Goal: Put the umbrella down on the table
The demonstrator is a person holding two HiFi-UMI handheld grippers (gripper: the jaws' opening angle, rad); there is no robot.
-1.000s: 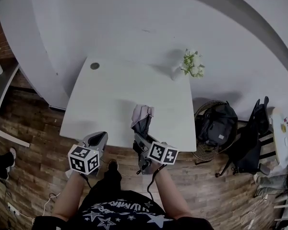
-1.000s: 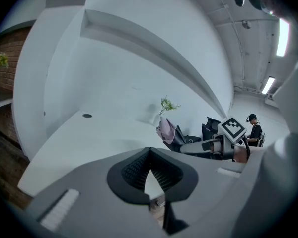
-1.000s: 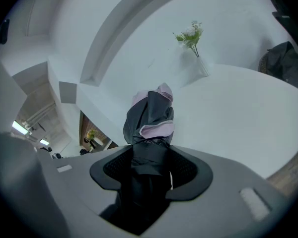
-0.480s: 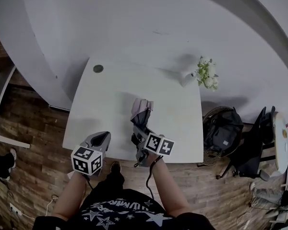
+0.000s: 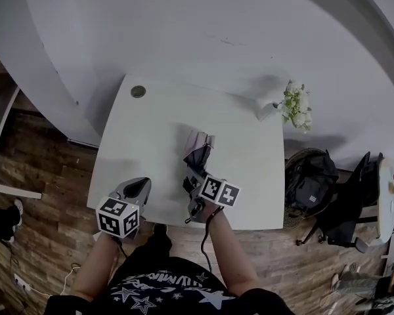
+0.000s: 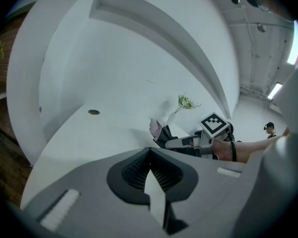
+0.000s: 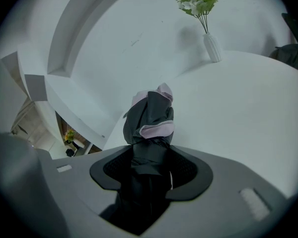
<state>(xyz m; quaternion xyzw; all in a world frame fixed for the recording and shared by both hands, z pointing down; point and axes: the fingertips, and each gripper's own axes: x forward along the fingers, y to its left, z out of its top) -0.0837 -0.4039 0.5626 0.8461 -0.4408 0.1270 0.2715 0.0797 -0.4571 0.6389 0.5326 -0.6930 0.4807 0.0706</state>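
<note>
I have my left tool (image 5: 138,188) closed on nothing at the white surface's (image 5: 151,130) near edge, my right tool (image 5: 194,178) clamping the folded dark umbrella (image 5: 197,151) over that surface, flower vase (image 5: 270,111) far right.

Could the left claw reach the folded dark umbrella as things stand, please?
Probably yes: only bare white table lies between the shut, empty left claw and the folded dark umbrella in the right claw.

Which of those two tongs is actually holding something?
The right tongs: they are clamped on the folded dark umbrella. The left tongs are shut with nothing between them.
</note>
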